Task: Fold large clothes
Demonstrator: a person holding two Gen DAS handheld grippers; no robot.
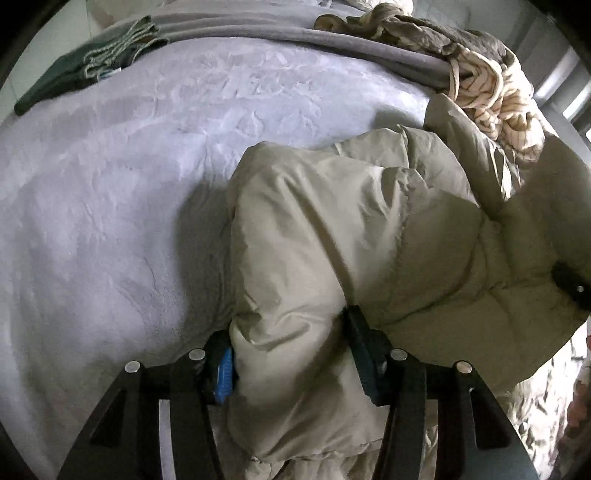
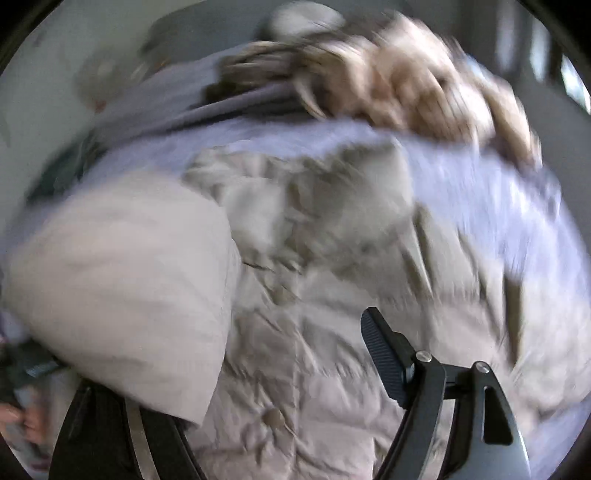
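A beige puffer jacket lies on a pale lavender bed cover. My left gripper is shut on a puffy part of the jacket, which bulges between its fingers and is lifted off the bed. In the blurred right wrist view the jacket spreads over the bed, with a sleeve hanging across the left. My right gripper stands wide open above the jacket; its right finger is bare, its left finger is hidden behind the sleeve.
A folded dark green garment lies at the bed's far left. A heap of patterned beige and brown bedding sits at the far right, also in the right wrist view. A grey blanket roll runs along the back.
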